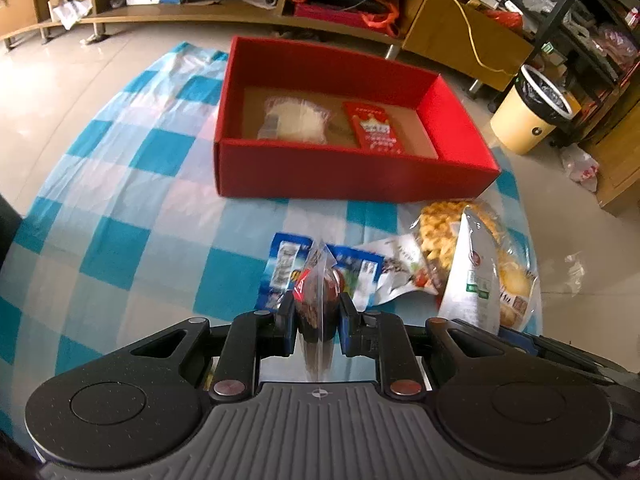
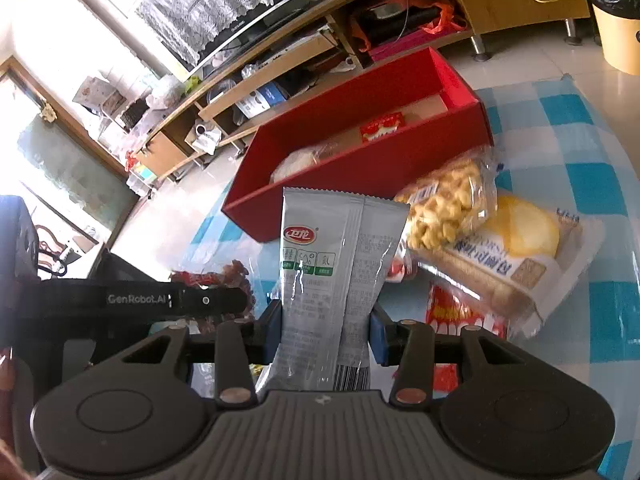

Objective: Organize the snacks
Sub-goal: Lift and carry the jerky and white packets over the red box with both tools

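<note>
Clamped between the jaws of the right gripper point(image 2: 326, 332), a tall grey snack sachet point(image 2: 340, 264) stands nearly upright, with its serrated top edge toward the red box point(image 2: 360, 168). The left gripper point(image 1: 316, 322) is likewise closed on a small clear packet of dark snacks point(image 1: 318, 300), gripped edge-on, so its contents cannot be identified further.

Step in hand: transfer. Both packets appear lifted clear of the blue-and-white checked cloth point(image 1: 120, 200), and neither is over the box yet. The box sits open on the far part of the cloth and already holds a pale bagged item point(image 1: 296, 120) and a red packet point(image 1: 374, 128); bare floor remains at its right end.

Next move, as a judgement: carry each packet forward over the near wall of the box, lower it onto free floor, then part the jaws. The tall sachet will likely need laying flat.

Still on the cloth, largest first: a wrapped bread loaf point(image 2: 516, 248), a bag of yellow puffed snacks point(image 2: 448, 204), and two blue sachets point(image 1: 286, 268) just ahead of the left gripper.

Pose: both grippers pitch downward toward the cloth, the left more steeply. The left gripper's body point(image 2: 132, 300) lies close beside the right gripper in the right wrist view.
</note>
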